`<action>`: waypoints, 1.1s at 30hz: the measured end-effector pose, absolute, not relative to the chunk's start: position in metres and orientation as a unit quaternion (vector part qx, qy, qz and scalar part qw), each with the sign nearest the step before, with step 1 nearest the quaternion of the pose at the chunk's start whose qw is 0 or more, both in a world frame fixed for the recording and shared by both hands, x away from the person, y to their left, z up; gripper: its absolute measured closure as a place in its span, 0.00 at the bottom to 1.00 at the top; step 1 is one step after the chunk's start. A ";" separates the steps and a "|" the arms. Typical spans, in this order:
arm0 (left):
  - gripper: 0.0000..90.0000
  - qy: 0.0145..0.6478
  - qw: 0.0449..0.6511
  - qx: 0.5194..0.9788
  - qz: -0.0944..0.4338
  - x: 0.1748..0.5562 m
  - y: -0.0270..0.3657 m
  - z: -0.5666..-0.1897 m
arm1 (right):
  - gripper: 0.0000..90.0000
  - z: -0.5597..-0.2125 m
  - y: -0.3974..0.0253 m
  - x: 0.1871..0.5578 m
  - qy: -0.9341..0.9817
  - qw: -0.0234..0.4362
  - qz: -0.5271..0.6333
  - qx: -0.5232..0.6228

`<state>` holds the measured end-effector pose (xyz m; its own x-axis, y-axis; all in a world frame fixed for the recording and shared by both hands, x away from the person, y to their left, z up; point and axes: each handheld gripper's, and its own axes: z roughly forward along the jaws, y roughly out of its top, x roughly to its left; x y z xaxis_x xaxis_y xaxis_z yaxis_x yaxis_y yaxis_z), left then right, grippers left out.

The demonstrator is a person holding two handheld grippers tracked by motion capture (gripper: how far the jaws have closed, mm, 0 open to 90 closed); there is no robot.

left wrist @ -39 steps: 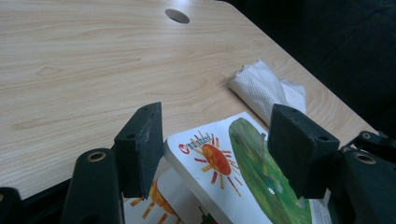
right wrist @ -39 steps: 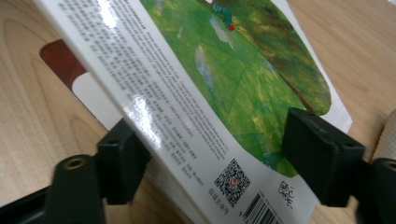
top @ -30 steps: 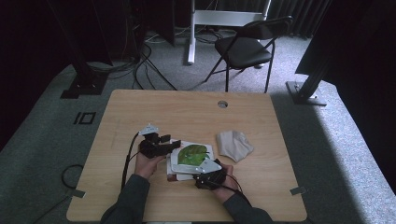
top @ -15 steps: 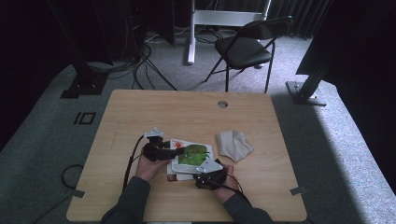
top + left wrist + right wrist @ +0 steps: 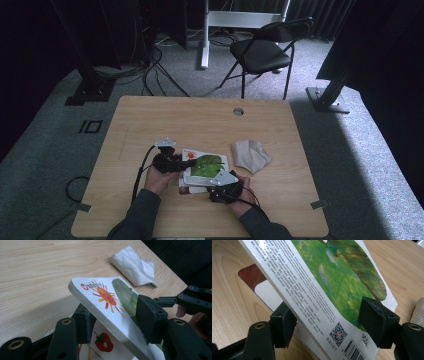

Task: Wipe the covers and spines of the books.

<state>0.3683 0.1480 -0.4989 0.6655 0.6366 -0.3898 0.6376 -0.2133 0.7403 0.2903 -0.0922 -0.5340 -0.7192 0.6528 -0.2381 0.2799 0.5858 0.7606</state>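
Observation:
A thick board book (image 5: 205, 166) with a green leaf and an orange sun on its cover lies at the table's near middle. My left gripper (image 5: 172, 162) is shut on its left edge. In the left gripper view the book (image 5: 105, 297) is tilted up between the two pads, held by my left gripper (image 5: 116, 320), and a strawberry page (image 5: 103, 342) lies flat beneath. My right gripper (image 5: 220, 182) holds the near edge. In the right gripper view, my right gripper (image 5: 329, 325) clamps the barcode side of the book (image 5: 332, 277), with one pad under and one on top.
A folded white cloth (image 5: 250, 155) lies just right of the book, also seen as cloth (image 5: 135, 265) beyond the cover. The wooden table (image 5: 175, 120) has a cable hole (image 5: 238, 111) at its far edge. A black folding chair (image 5: 265, 50) stands behind the table.
My left gripper has slid a little right and nearer, settling on the book's left edge. The right gripper has stayed at the near edge.

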 end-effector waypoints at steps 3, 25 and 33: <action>0.57 0.409 0.473 0.781 -0.009 0.370 0.148 -0.497 | 0.35 -0.534 -0.092 0.290 0.853 0.255 0.364 0.273; 0.65 0.374 0.484 0.791 -0.007 0.369 0.148 -0.491 | 0.25 -0.510 -0.137 0.293 0.867 0.173 0.379 0.273; 0.73 0.341 0.507 0.791 -0.005 0.361 0.149 -0.484 | 0.36 -0.503 -0.161 0.305 0.851 0.205 0.372 0.308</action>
<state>0.3614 0.1492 -0.4843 0.7673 0.5343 -0.3547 0.5452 -0.2523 0.7994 0.3049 -0.1605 -0.5027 -0.7258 0.6775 -0.1192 0.3722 0.5324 0.7602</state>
